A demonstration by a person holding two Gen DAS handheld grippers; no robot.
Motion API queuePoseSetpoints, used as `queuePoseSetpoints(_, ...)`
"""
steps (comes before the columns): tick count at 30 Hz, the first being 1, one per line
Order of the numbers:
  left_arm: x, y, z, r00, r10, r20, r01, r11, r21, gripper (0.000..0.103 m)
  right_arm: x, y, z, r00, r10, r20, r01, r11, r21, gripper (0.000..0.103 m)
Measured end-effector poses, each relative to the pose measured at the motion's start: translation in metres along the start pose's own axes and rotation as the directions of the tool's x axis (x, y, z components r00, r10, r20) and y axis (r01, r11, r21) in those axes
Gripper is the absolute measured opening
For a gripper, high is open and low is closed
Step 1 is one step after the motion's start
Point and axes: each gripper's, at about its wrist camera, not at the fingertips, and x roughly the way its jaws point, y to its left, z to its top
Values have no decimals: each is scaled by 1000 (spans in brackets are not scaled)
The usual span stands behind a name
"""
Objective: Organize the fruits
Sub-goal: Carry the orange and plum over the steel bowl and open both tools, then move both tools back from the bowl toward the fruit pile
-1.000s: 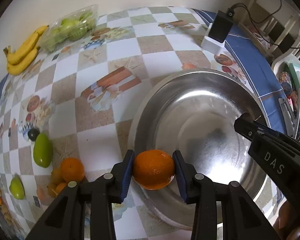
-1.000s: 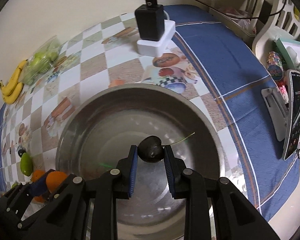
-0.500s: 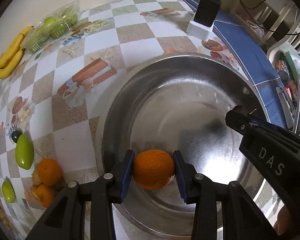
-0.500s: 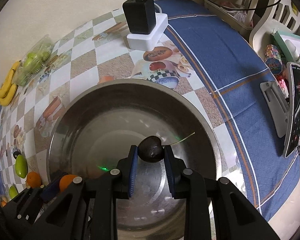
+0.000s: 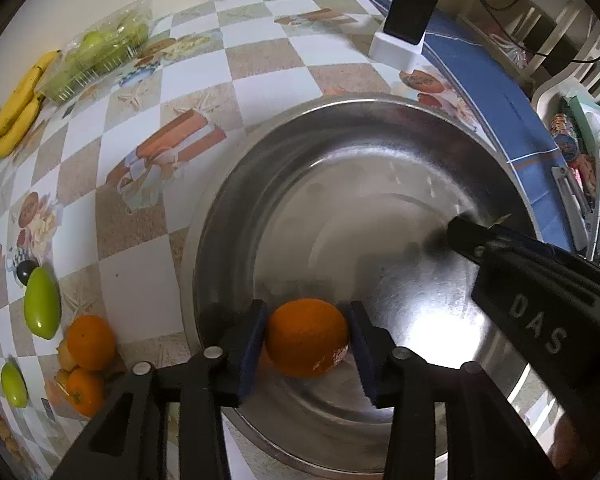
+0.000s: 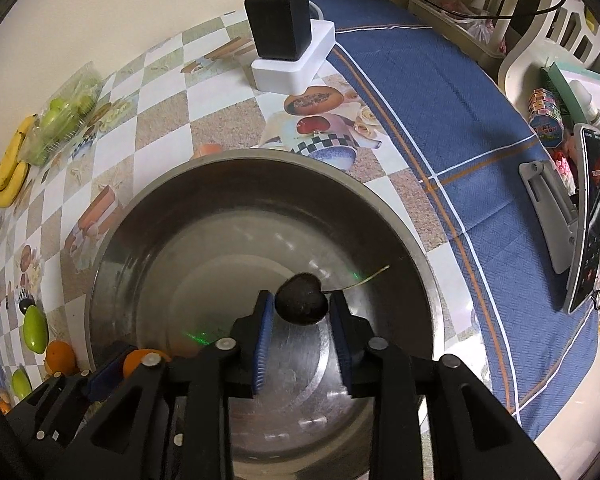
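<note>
A: Left gripper [image 5: 306, 336] first. What do we log?

B: We log it pinching an orange [image 5: 307, 337] between its blue pads, held over the near inner wall of the steel bowl [image 5: 236, 216].

A: And the right gripper [image 6: 300, 312]?

B: Clamped on a dark cherry [image 6: 301, 299], stem sticking out to the right, also above the bowl's inside (we can't tell how high). In the left wrist view we only see that gripper side-on at the right edge, so its jaws can't be read there.

A: Anything lying in the bowl itself?

B: We see bare metal and glare, that's it.

A: Rest of the fruit?

B: All on the bench [image 5: 260, 80] left of the bowl. Two loose oranges [image 5: 91, 342] close together with small yellowish fruits touching them, a green mango [image 5: 42, 307] just behind, a second cherry [image 5: 27, 267] at the mango's far tip, a smaller green fruit [image 5: 14, 384] nearer the edge.

A: Far side?

B: Bananas [image 5: 14, 108] by the wall, a clear bag of green fruit [image 5: 96, 58] just beside them. A black charger [image 6: 279, 24] on a white block sits behind the bowl, on the blue cloth's edge.
</note>
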Motion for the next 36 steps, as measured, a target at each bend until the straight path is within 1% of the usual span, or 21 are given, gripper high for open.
queuePoseSetpoints(2,-4,0,0,1000,-7,8,7,1000,1,55,-1,0,0,1000,1,6,-1,1000,-1,44)
queuePoseSetpoints(3,-6,1,0,1000,-10,10,10,1000,2,58,-2,0,0,1000,2,9,-2,1000,-1,45)
queuePoseSetpoints(4,-8,1,1,1000,-13,14,13,1000,1,59,-3,0,0,1000,2,13,-2,1000,-3,46)
queuePoseSetpoints(6,-12,2,1,1000,-19,20,19,1000,0,62,-6,0,1,1000,2,20,-2,1000,-4,51)
queuePoseSetpoints(10,-21,6,3,999,-26,35,26,1000,-13,69,-14,0,2,999,8,44,-8,1000,-3,58)
queuePoseSetpoints(11,-25,5,3,999,-26,36,27,999,-18,70,-15,0,2,999,8,49,-8,1000,-3,62)
queuePoseSetpoints(14,-33,13,3,999,-28,44,30,999,-40,74,-20,0,3,998,9,61,-9,1000,-6,63)
queuePoseSetpoints(16,-40,20,1,999,-16,50,19,998,-55,78,-21,1,2,998,10,64,-9,1000,-7,68)
queuePoseSetpoints(17,-42,24,0,998,-6,56,10,998,-64,78,-21,1,2,998,8,66,-8,1000,-8,75)
queuePoseSetpoints(20,-49,41,-1,997,17,70,-9,994,-112,83,-24,3,0,997,3,74,-1,1000,-18,75)
queuePoseSetpoints(22,-52,54,-4,996,29,82,-16,988,-155,88,-26,5,-1,997,5,78,-3,1000,-23,80)
queuePoseSetpoints(23,-54,60,-5,996,36,86,-21,985,-172,90,-27,6,-1,997,6,80,-4,1000,-27,87)
queuePoseSetpoints(24,-55,66,-7,995,47,90,-29,981,-193,94,-27,7,-2,997,8,83,-5,1000,-30,89)
queuePoseSetpoints(25,-55,72,-8,994,59,94,-38,977,-212,98,-28,8,-2,996,11,84,-8,999,-33,89)
queuePoseSetpoints(28,-58,88,-12,989,99,105,-69,962,-263,103,-27,11,-4,997,16,80,-12,999,-42,91)
queuePoseSetpoints(29,-58,93,-13,988,112,107,-79,958,-277,103,-26,13,-4,997,17,77,-13,999,-44,97)
queuePoseSetpoints(30,-58,99,-15,986,124,108,-88,953,-291,103,-26,14,-5,997,19,74,-16,999,-46,99)
queuePoseSetpoints(36,-62,129,-26,982,163,100,-116,924,-364,103,-23,19,-8,998,44,55,-42,998,-40,99)
